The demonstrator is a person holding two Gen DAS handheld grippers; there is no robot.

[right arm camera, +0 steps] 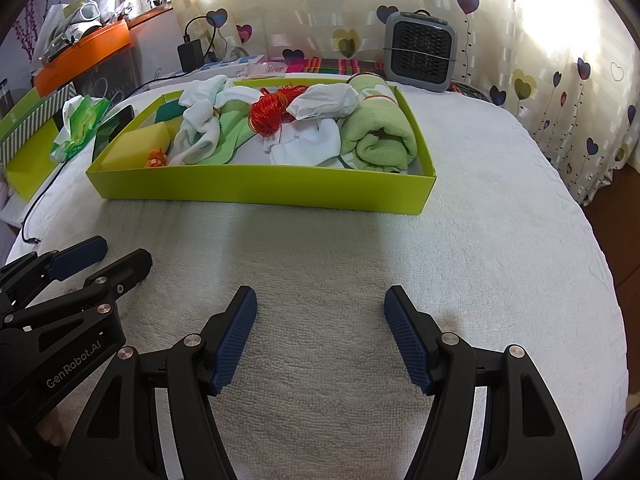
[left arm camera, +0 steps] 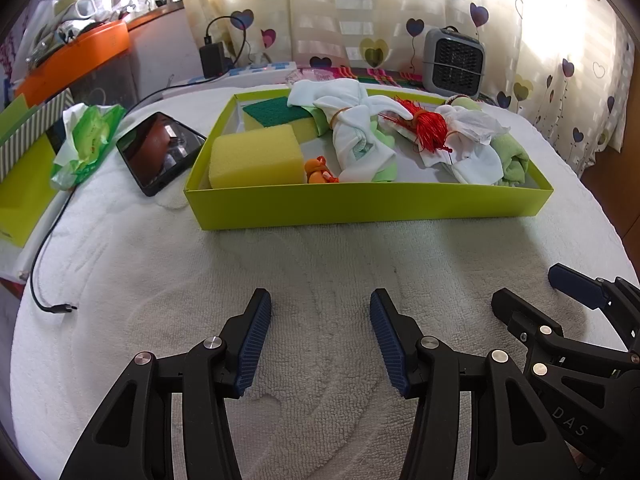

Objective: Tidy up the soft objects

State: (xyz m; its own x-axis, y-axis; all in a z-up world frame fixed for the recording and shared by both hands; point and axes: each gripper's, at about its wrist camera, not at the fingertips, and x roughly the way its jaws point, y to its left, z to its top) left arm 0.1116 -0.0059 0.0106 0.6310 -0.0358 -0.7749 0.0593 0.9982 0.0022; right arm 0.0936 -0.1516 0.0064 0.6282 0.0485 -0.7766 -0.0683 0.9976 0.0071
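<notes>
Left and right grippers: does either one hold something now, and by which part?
Nothing is held: left gripper and right gripper are both open and empty.

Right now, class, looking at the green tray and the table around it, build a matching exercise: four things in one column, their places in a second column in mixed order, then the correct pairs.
Things:
1. yellow sponge
2. rolled green towel
3. red thread bundle
4. phone

Places:
A. right end of the green tray
B. on the white table cover, left of the tray
C. front left corner of the tray
D. middle of the tray, on the white cloths

Pairs: 1-C, 2-A, 3-D, 4-B
</notes>
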